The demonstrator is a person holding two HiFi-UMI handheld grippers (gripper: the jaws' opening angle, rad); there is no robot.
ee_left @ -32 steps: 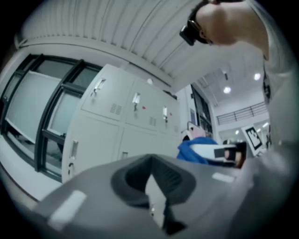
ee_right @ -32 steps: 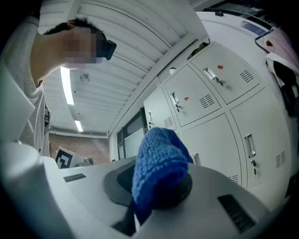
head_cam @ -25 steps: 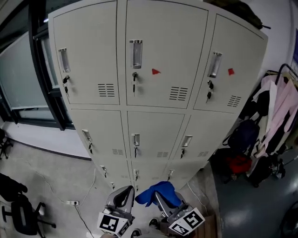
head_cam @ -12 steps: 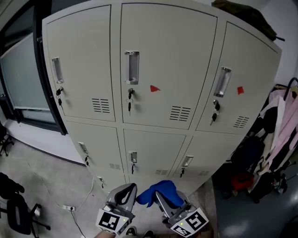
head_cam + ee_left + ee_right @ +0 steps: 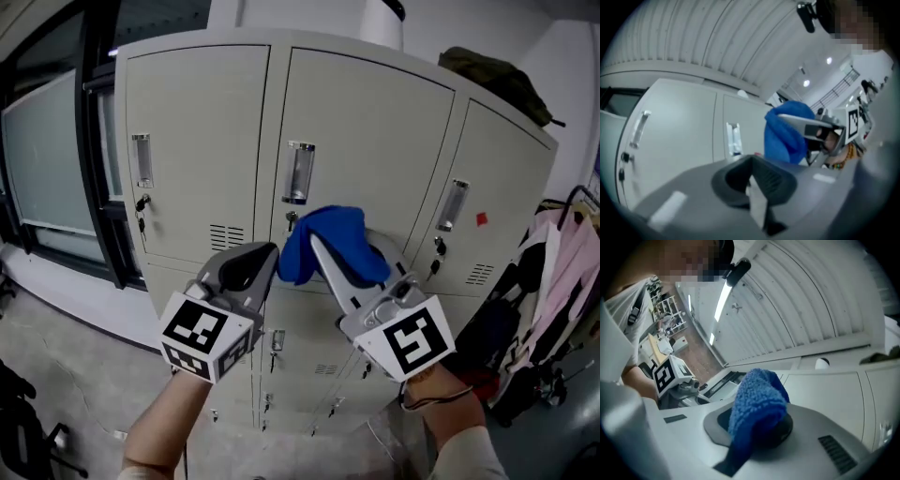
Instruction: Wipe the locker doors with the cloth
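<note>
Fluffy blue microfibre cloth clamped in right tool before beige metal locker doors; left tool closed, empty.

Lockers fill the centre. Cloth sits in the right claw, before the lockers' middle upper door, just right of its handle. Left claw is just left of the cloth, also before the lockers. Bag lies on top of the lockers, right end. Clothes rack is right of the lockers, window left.
</note>
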